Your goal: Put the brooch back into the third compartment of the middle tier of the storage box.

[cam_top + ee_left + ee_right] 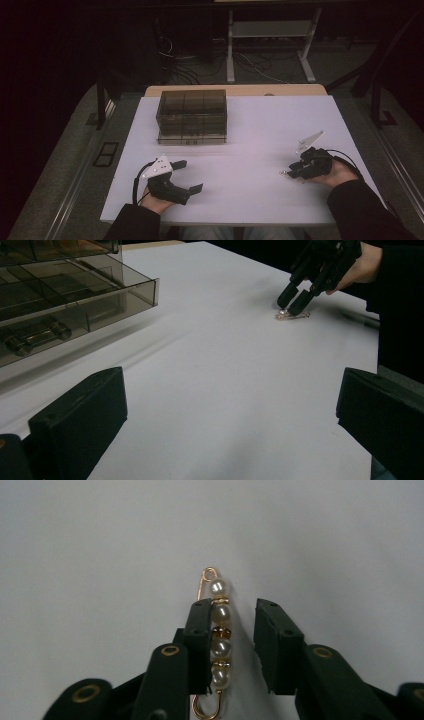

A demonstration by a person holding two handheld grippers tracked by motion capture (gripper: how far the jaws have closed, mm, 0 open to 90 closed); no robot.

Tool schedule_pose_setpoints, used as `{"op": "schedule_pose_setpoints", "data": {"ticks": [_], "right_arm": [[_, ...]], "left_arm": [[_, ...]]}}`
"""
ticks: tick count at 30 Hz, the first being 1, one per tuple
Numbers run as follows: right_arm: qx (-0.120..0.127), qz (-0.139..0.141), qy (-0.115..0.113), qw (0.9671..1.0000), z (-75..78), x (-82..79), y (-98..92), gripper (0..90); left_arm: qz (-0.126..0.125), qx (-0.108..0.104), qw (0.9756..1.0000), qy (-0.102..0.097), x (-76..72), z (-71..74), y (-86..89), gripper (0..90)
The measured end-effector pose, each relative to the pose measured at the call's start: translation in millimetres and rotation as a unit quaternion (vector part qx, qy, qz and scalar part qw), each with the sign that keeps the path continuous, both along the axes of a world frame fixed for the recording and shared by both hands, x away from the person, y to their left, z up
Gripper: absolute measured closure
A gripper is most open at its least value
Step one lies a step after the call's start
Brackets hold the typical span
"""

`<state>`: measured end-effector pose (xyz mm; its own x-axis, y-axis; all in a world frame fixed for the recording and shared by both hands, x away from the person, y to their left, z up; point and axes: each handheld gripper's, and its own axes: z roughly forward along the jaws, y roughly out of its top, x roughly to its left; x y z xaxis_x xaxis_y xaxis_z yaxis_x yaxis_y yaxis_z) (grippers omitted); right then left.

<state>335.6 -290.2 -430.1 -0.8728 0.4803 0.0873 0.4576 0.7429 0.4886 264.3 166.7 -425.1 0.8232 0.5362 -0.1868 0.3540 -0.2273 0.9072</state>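
A pearl pin [219,645] is seen flat on the worktop [250,130] near its right edge, between the narrowly parted right tongs [231,645]. The left tongs [189,176] are held wide near the front edge.

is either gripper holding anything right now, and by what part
Nothing is held. The right gripper straddles the pearl pin with jaws still apart; the left gripper is open.

White table [250,195], smoky organizer box [192,116], pearl pin [220,642]
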Motion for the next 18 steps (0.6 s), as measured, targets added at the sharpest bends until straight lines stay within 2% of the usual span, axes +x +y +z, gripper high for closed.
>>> {"op": "schedule_pose_setpoints", "data": {"ticks": [6, 12, 18], "right_arm": [[-0.013, 0.011, -0.013, 0.9998, -1.0, -2.2, 2.9, 76.1], [-0.026, 0.011, -0.023, 0.9993, -0.6, -4.7, 5.8, 78.2], [-0.023, -0.006, -0.007, 0.9997, -0.4, -2.8, 5.6, 78.7]], "left_arm": [[0.0, 0.0, 1.0, 0.0, 0.1, -0.1, 0.2, 0.0], [0.0, 0.0, 1.0, 0.0, 0.0, -0.1, 0.0, 0.0], [0.001, 0.0, 1.0, -0.001, -0.2, 0.2, 0.1, 0.0]]}}
